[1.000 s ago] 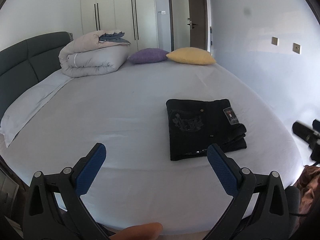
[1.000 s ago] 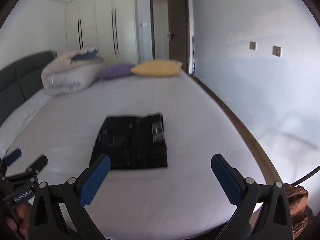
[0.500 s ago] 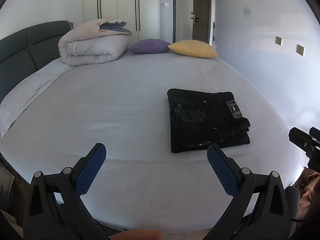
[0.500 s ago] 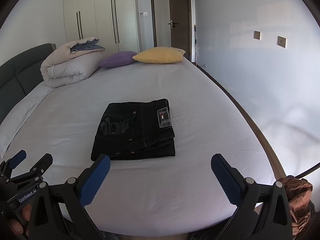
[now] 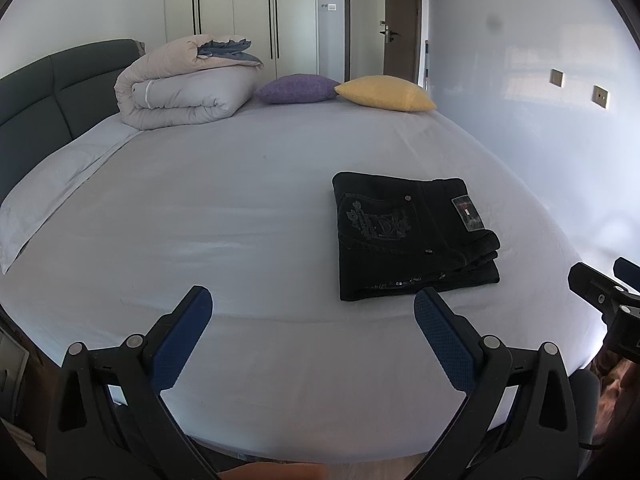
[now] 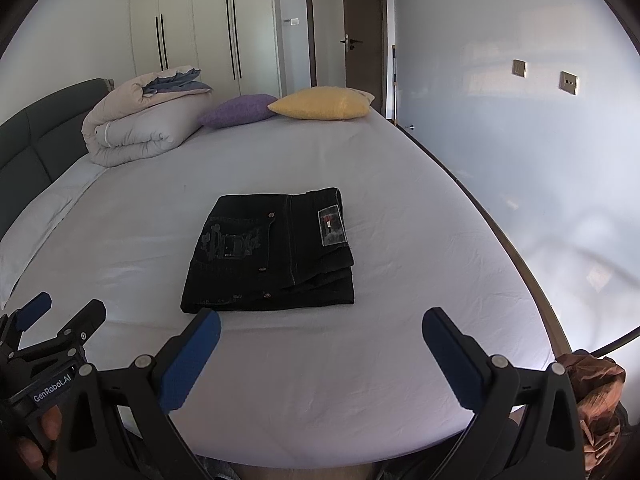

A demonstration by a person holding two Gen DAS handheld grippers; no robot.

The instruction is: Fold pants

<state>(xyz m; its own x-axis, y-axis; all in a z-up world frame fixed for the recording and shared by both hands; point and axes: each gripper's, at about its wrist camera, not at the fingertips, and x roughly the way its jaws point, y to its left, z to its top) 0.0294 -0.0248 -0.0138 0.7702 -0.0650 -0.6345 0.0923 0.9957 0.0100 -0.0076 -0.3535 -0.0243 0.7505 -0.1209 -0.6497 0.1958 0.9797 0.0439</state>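
The bed (image 6: 360, 380) filled both views; its white sheet served as my folding surface. At the far end lay a rolled duvet (image 5: 180, 92), a purple cushion (image 5: 298, 88) and a yellow cushion (image 5: 386, 92), all well apart from the work and obstructing nothing. The black pants (image 6: 272, 252) lay near the bed's middle as a squared, layered stack, patch label upward; I judged the folding complete. I held the left gripper (image 5: 312, 304) and right gripper (image 6: 320, 324) above the near edge, each with fingers spread wide and grasping nothing, clear of the cloth, presumably so the stack stayed undisturbed
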